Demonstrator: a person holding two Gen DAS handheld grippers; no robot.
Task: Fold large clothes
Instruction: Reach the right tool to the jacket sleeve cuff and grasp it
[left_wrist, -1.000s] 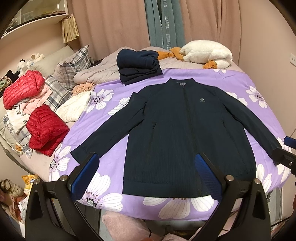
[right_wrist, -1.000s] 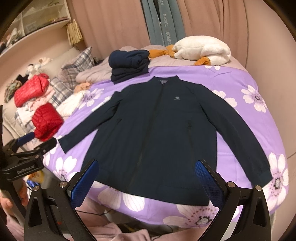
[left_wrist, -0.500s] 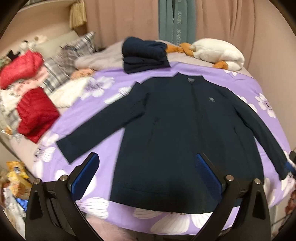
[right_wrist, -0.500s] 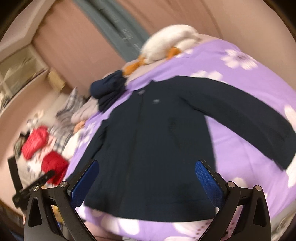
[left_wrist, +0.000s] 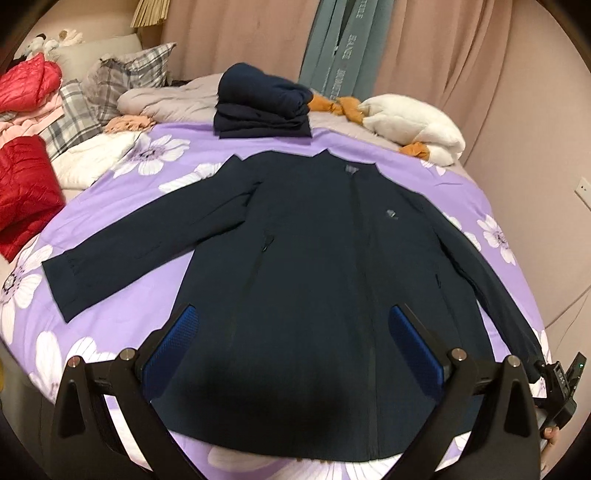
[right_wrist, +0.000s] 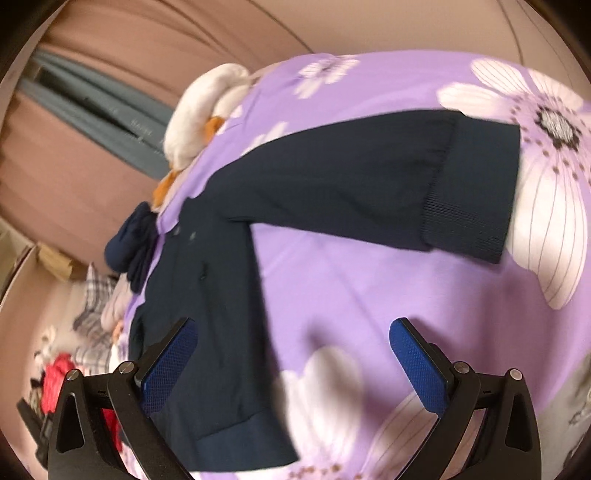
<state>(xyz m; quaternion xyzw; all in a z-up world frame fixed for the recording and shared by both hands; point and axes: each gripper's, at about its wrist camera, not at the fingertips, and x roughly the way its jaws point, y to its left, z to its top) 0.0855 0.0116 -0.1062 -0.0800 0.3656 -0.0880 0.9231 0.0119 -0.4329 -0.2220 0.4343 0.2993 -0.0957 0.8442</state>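
1. The navy zip jacket (left_wrist: 317, 266) lies flat and face up on the bed, on the purple floral bedspread (left_wrist: 110, 206), with both sleeves spread out to the sides, collar towards the curtains.
2. The left tongs (left_wrist: 291, 354) have come lower and closer over the jacket's hem than a second ago; the body of the jacket now fills the gap between the blue pads (left_wrist: 173, 354). The jaws stand wide apart and grip nothing.
3. The right tongs (right_wrist: 295, 362) have swung hard to the right and tipped over, so the room looks tilted from that camera. A second ago they faced the whole jacket square on; now they point at bare bedspread between the jacket's side and its right sleeve.
4. Those jaws are also wide open and empty, the left pad over the jacket's hem corner, the other pad over a white flower print.
5. The right sleeve's ribbed cuff (right_wrist: 476, 192) lies flat ahead of the right tongs, well apart from the pads.
6. A folded navy stack (left_wrist: 262, 107) sits beyond the collar, and a white plush toy (left_wrist: 413, 125) lies beside it, both where they were.
7. Red puffer jackets (left_wrist: 22, 184) are heaped at the left edge of the bed.
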